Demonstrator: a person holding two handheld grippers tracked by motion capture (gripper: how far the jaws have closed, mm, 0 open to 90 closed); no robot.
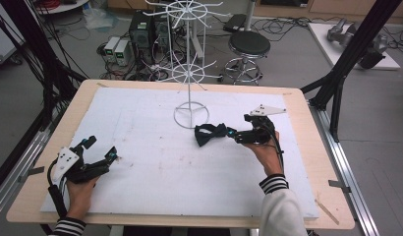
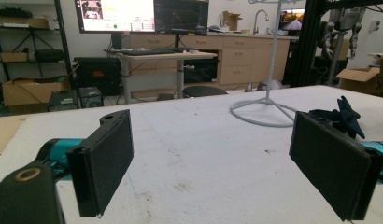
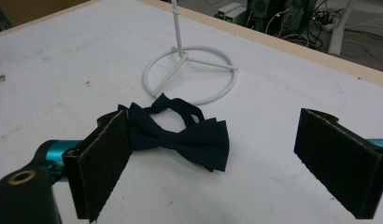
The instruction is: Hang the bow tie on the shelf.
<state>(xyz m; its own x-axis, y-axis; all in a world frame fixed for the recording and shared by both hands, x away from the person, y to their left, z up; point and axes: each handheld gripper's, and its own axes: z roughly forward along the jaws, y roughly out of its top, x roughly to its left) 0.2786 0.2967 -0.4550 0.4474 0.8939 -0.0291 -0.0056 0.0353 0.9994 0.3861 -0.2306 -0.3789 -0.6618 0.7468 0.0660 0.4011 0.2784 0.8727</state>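
Navy fabric bow tie [image 1: 209,134], one only, lies flat on the white foam sheet [image 1: 140,162] that covers the wooden desk [image 1: 307,162], right of centre and just in front of the ring base of the single white wire display stand [image 1: 191,110]. In the right gripper view the bow tie [image 3: 180,137] sits on the sheet between and a little beyond the two black pads, its neck strap looped toward the stand base [image 3: 189,74]; one wing is partly hidden behind the left pad, and whether it touches that pad I cannot tell. Right tool [image 1: 232,133] points at the tie from its right side, jaws spread wide, gripping nothing, held by the person's right hand [image 1: 266,152]. Left tool [image 1: 112,156] is at the near left of the sheet, well apart from the tie, jaws also wide open with nothing between them, held by the left hand [image 1: 81,191]. In the left gripper view the tie [image 2: 341,116] shows far off just beyond the right pad, with the stand base [image 2: 262,112] beside it. Two tools, two hands in striped cuffs. Off the desk: one black round stool [image 1: 248,46] and several computer boxes [image 1: 140,32] on the floor.
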